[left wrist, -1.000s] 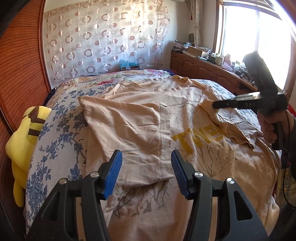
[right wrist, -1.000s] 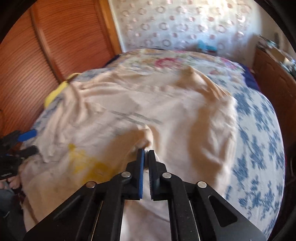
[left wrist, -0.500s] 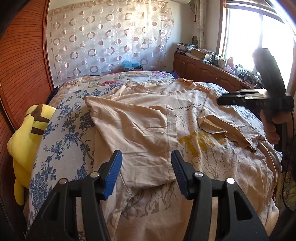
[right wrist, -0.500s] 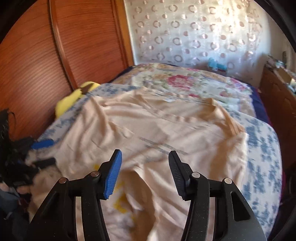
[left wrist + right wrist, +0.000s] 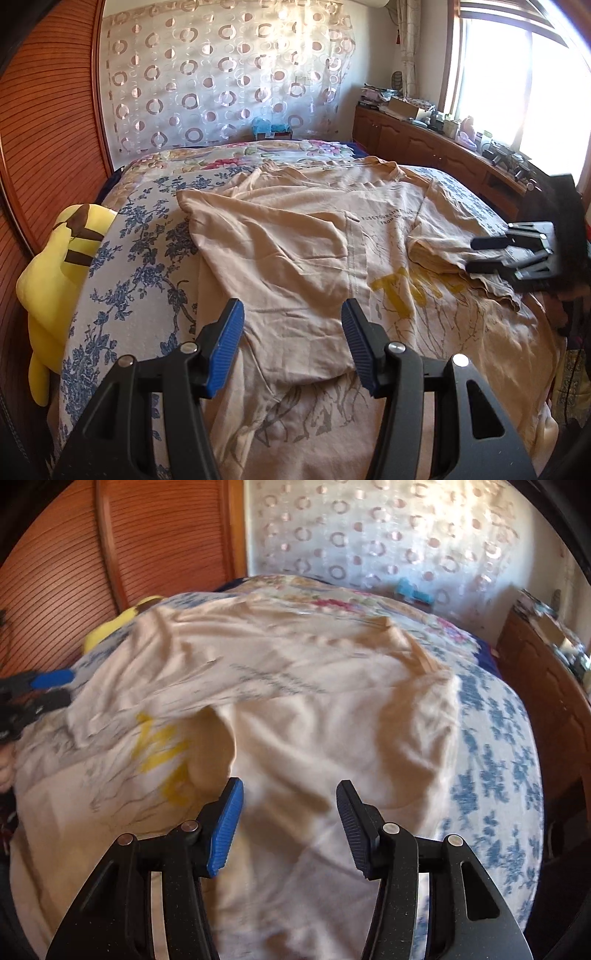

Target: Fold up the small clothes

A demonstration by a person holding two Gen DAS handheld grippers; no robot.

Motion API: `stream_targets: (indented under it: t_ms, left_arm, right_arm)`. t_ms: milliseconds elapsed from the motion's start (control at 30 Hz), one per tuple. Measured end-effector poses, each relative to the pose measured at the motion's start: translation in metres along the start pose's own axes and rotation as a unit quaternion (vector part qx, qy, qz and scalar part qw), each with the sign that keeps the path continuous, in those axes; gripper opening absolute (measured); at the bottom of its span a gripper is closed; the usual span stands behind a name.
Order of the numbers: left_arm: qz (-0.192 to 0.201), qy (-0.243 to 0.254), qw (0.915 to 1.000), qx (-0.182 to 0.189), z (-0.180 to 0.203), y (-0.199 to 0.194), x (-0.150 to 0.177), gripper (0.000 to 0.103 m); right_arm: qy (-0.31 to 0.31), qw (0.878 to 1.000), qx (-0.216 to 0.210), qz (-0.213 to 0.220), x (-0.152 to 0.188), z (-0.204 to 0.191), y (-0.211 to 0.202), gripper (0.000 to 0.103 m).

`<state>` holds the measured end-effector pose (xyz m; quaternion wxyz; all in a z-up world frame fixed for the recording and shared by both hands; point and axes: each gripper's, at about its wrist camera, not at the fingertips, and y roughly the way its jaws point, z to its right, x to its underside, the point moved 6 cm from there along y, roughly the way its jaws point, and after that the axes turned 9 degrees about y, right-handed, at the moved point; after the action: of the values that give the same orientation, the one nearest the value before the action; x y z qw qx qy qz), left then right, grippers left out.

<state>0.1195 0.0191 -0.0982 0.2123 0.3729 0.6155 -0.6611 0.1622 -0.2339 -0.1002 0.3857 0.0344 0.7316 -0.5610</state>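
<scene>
Both wrist views look low and close across the bed (image 5: 140, 258): the left from its foot toward the curtain (image 5: 221, 74), the right angled toward the wooden wardrobe (image 5: 66, 572). Both share the beige shirt (image 5: 295, 240).

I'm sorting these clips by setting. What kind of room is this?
Most likely a home bedroom: a bed with a floral cover, a yellow plush toy beside it, and a cluttered wooden cabinet under the window.

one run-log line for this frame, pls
left gripper open, over shirt | right gripper open, over folded-in sleeve | shirt flat on bed
</scene>
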Motion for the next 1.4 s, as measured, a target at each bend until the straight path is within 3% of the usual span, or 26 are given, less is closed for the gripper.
stream_targets:
  t_ms: [200, 433, 600, 833, 1400]
  left_arm:
    - [-0.005, 0.002, 0.9999, -0.015, -0.018, 0.005, -0.008, 0.055]
    - [-0.010, 0.011, 0.9993, -0.034, -0.044, 0.015, -0.026, 0.055]
    - [-0.012, 0.002, 0.9996, -0.027, -0.066, 0.031, -0.038, 0.055]
    - [-0.034, -0.007, 0.9990, -0.027, -0.087, 0.061, -0.048, 0.055]
    - [-0.088, -0.020, 0.9959, -0.012, -0.111, 0.122, -0.054, 0.055]
  right_arm:
    - [-0.004, 0.999, -0.036, 0.007, -0.003, -0.020, -0.009, 0.053]
    - [0.014, 0.999, 0.010, 0.027, -0.030, 0.012, -0.008, 0.056]
    - [0.037, 0.998, 0.035, 0.029, -0.044, 0.048, 0.000, 0.067]
    - [0.060, 0.996, 0.060, 0.020, -0.057, 0.092, 0.021, 0.067]
    - [0.089, 0.993, 0.073, 0.026, -0.092, 0.135, 0.037, 0.067]
